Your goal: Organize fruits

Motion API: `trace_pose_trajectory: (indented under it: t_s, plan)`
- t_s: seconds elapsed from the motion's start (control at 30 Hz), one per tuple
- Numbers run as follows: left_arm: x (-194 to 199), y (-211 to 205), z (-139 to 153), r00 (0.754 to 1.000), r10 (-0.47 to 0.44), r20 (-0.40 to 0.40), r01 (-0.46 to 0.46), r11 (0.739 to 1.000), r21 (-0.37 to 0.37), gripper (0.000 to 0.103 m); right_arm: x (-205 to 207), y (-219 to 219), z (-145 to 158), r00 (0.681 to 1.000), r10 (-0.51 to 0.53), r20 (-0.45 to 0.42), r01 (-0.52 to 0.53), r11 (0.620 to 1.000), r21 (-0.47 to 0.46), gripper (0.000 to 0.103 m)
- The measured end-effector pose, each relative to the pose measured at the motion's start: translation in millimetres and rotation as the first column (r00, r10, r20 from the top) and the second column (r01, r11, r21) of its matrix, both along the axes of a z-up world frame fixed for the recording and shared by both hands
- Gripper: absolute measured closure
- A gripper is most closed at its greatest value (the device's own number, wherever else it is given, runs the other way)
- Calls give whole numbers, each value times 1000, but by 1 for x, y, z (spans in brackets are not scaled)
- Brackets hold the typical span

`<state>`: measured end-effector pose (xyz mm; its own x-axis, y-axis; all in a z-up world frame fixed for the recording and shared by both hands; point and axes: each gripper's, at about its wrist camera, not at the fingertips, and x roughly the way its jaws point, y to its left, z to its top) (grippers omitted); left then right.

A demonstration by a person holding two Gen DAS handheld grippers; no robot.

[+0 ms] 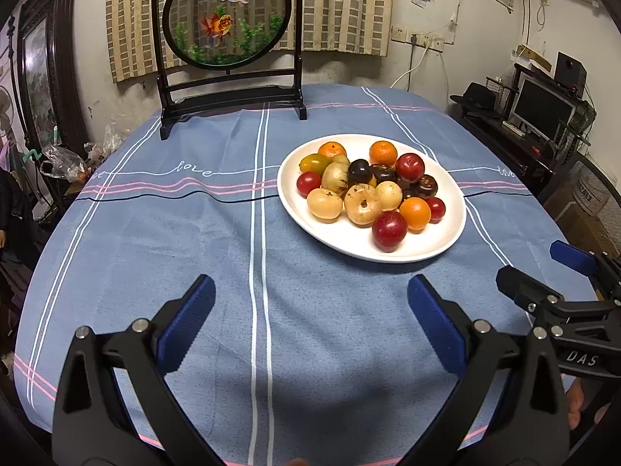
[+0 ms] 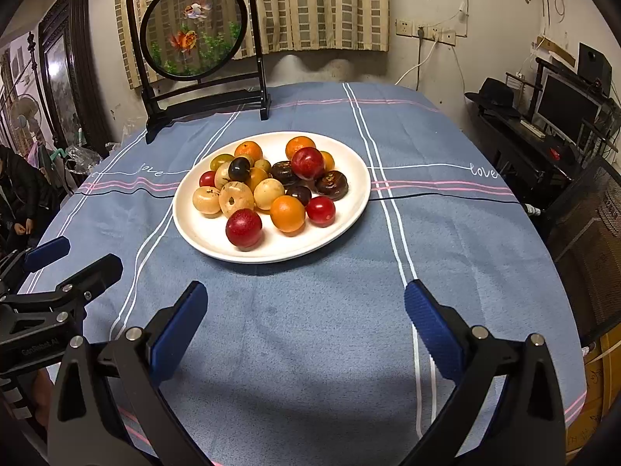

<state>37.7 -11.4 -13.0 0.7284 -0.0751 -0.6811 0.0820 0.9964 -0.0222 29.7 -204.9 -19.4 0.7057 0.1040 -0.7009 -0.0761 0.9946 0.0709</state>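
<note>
Near edge of the table: you are holding the left gripper [image 1: 310, 318] low over bare tablecloth [image 1: 194, 240], its blue-padded fingers [image 1: 186, 322] spread wide apart, nothing between them. You are holding the right gripper [image 2: 302, 322] the same way just beside it, fingers [image 2: 431, 330] standing well apart and empty. Each gripper is showing at the side of the other's view, and both are hovering short of the plate.

Middle of the table: the white plate [image 2: 341, 229] is sitting on the blue striped cloth, toward the right of centre in the left wrist view. Fruits are lying piled on it. A red plum [image 2: 243, 228], an orange fruit [image 2: 287, 213] and a small red tomato [image 2: 321, 211] are lining the plate's near side. Pale yellow fruits [image 2: 236, 199] are clustering on the left, dark brown ones [image 2: 331, 185] on the right, a second red plum [image 2: 307, 163] sitting on top. Two tangerines [image 2: 248, 150] are resting at the plate's far rim.

Far edge of the table: a round goldfish screen [image 2: 194, 27] in a black stand is standing upright toward the far left corner, well apart from the plate.
</note>
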Motion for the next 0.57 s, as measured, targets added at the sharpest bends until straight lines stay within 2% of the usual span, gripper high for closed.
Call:
trace_pose_trajectory:
  t_s: [0.13, 0.57]
  plan:
    - [-2, -2, 1, 1000, -15, 12, 15, 1000, -1, 2, 0, 0, 0, 1000, -1, 2, 1, 1000, 4, 1]
    - [1, -2, -4, 999, -30, -21, 29, 999, -32, 2, -1, 2, -2, 1000, 2, -4, -2, 1000, 5, 1]
